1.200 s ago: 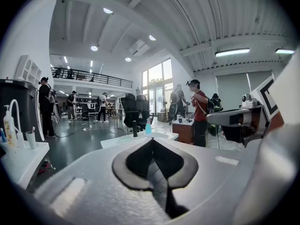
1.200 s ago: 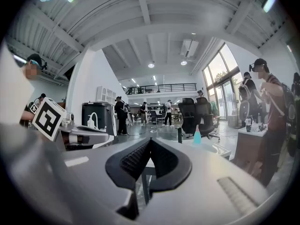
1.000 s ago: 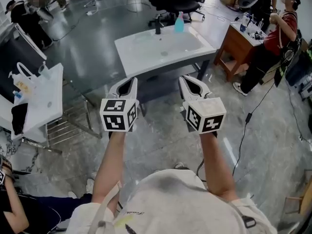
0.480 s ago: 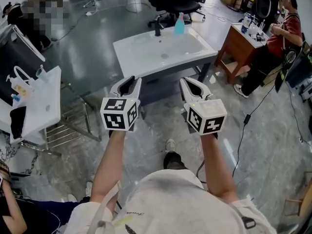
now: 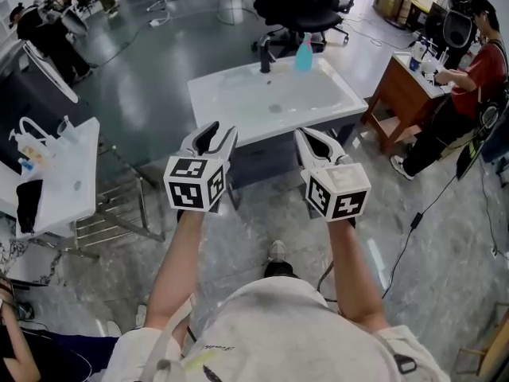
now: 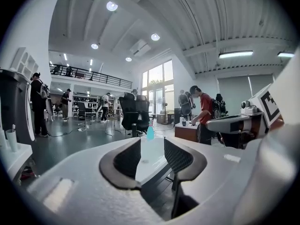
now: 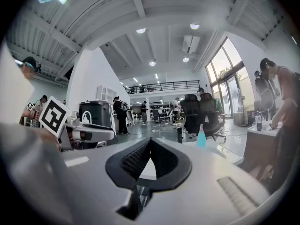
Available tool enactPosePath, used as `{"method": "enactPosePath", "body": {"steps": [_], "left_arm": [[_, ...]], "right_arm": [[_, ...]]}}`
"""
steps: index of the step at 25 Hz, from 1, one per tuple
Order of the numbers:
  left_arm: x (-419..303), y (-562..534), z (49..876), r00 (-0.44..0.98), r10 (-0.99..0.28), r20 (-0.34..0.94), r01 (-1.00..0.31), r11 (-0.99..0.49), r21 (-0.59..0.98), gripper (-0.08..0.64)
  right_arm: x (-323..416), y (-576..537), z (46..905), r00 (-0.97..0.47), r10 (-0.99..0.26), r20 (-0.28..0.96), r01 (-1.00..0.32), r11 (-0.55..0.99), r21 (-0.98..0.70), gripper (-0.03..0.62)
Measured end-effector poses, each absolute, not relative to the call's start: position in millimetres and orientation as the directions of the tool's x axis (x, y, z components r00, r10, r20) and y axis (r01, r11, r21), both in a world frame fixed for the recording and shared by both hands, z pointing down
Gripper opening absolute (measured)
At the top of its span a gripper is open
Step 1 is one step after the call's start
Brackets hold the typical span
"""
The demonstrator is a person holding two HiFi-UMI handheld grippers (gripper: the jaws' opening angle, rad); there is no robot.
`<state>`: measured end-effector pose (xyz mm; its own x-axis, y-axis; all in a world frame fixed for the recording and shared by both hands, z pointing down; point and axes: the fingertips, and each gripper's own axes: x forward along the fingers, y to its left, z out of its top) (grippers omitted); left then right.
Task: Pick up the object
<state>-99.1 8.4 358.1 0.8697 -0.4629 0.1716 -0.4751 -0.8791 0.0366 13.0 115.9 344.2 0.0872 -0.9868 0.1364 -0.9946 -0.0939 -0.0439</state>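
Approach phase, nothing held.

- Left hand-held gripper (image 6: 152, 144): jaws have just been opening and stand partly apart with nothing between them, only the table showing through the gap. In the head view it (image 5: 216, 134) hangs over the floor, short of the table's near edge.
- Right hand-held gripper (image 7: 150, 139): tips meet, empty. It sits level with the left one (image 5: 314, 138).
- Likely target: the blue bottle (image 5: 304, 54), upright at the far edge of the white table (image 5: 238, 102) and well apart from both grippers. A black post (image 5: 265, 54) stands near it on its left, and a chair (image 5: 302, 6) is just behind the table.

How I'd run it:
- Get right up to the table first. The bottle is at the far side, so it's a long reach across.
- Use the opened left one and spread it wider than the bottle body before going in.
- Come in level at mid-body, not the neck.
- Enter from the bottle's right or front to keep off the post.
- Don't nudge it on contact, since it could tip off the back edge.
- Close only once the bottle is centred between the pads.
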Motion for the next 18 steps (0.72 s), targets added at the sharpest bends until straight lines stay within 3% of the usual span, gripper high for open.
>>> {"method": "enactPosePath", "body": {"steps": [18], "left_arm": [[11.8,-115.0,366.2,0.822,-0.533,0.199,-0.551,-0.834,0.042,0.249]], "right_arm": [[140.3,-13.8,345.9,-0.007,-0.989,0.148,-0.998,-0.002,-0.061,0.003]]}}
